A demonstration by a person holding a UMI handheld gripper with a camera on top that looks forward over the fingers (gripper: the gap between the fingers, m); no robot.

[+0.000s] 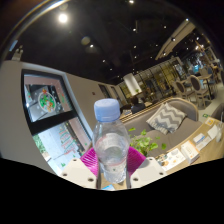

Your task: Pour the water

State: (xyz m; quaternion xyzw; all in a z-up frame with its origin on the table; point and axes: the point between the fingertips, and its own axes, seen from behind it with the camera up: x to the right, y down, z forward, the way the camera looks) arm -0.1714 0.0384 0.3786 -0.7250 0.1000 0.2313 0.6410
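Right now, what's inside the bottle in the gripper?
The clear bottle, held between the fingers, shows a see-through liquid, likely water; its level is unclear. A pale blue cap is on top. Its base is hidden below the fingers.

Clear, glossy plastic for the water bottle (pixel 111 150), ribbed and catching highlights; pale blue matt plastic for its cap (pixel 107 108). Smooth magenta pads (pixel 90 158), rubbery in look, pressed against the bottle on both sides, on off-white matt plastic tongs (pixel 111 168). Soft woven cloth with a grey-and-white zigzag on the cushion (pixel 168 118). Glossy printed sheet behind glass on the poster (pixel 46 100), framed in dark matt trim. Pale, smooth finish on the surface (pixel 200 135).
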